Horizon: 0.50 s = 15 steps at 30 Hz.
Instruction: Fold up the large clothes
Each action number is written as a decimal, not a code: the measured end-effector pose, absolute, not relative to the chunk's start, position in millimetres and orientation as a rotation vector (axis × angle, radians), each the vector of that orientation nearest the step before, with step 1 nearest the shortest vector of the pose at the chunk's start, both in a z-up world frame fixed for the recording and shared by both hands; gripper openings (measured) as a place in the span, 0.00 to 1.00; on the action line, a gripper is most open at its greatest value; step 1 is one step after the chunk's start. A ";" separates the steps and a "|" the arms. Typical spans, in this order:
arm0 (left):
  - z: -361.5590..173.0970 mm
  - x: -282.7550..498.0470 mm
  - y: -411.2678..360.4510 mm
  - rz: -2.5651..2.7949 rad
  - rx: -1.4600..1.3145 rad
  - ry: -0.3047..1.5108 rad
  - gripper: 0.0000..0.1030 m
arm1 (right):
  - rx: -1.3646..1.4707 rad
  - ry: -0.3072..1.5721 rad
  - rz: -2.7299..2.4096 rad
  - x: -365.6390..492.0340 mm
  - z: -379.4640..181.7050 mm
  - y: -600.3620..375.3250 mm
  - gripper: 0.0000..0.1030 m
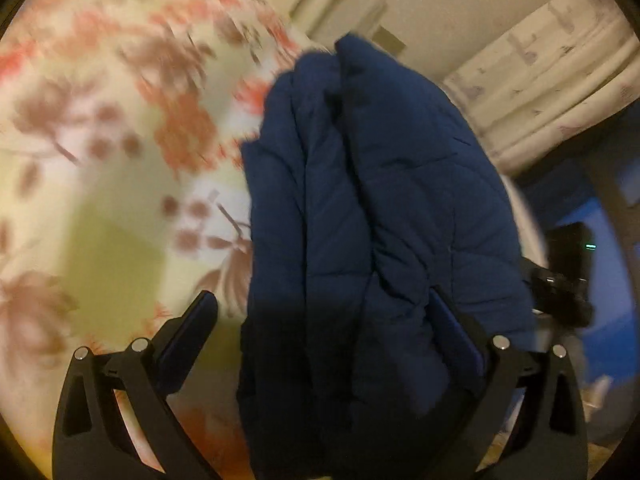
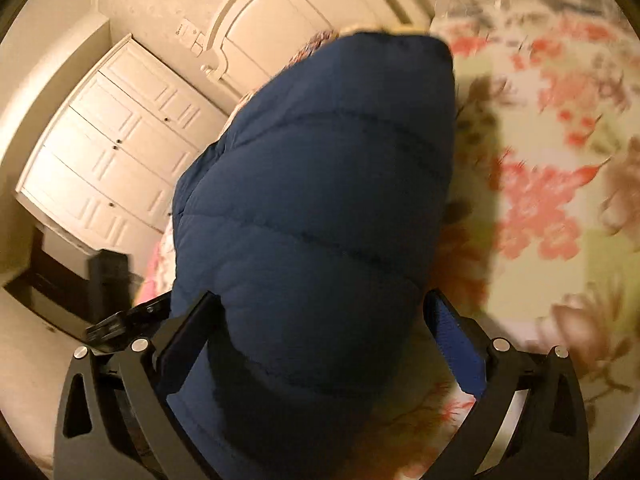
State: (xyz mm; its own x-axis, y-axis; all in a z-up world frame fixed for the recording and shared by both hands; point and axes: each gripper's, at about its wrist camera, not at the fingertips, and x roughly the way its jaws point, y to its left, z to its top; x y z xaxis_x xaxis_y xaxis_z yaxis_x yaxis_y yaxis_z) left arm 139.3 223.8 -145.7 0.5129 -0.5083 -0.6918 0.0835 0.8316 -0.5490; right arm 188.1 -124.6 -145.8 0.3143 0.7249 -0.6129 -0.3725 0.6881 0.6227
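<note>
Underneath both grippers spreads a pale bedcover printed with coral-red and dusty-brown flowers on cream and yellow-green; motion blur smears the pattern in both views. The dark blue quilted jacket lies bunched on this cover, and it fills the middle of each picture.

Seen from the left gripper, the jacket runs forward from between the fingers in long padded folds. Its fabric lies against the right-hand finger, while the left-hand finger stands clear of it over bare bedcover, so the jaws are spread and pinch nothing. Beyond the jacket a cream wall rises with a pale curtain to the right of the gripper; further right sits a small black device with a green light against a blue blur that cannot be made out.

Seen from the right gripper, the jacket again sits between wide-set fingers. The left-hand finger lies at the edge of the cloth; the blue-padded right-hand finger stands apart from it, so these jaws too are parted and clamp nothing. To the left of this gripper stand cream panelled cupboard doors with small dark knobs, and ahead a cream headboard-like panel. The bedcover fills the right side.
</note>
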 end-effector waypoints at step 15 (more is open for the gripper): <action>-115.5 178.7 165.6 -0.596 -0.526 0.877 0.62 | 0.314 0.759 0.810 179.1 -120.6 -131.5 0.75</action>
State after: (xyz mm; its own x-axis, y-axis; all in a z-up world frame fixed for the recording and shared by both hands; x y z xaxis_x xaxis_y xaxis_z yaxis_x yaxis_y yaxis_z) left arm 178.7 165.6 -115.5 0.5002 -0.6714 -0.5468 0.2612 0.7190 -0.6440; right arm 179.1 -131.5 -120.6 0.4492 0.7485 -0.4879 -0.5351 0.6627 0.5240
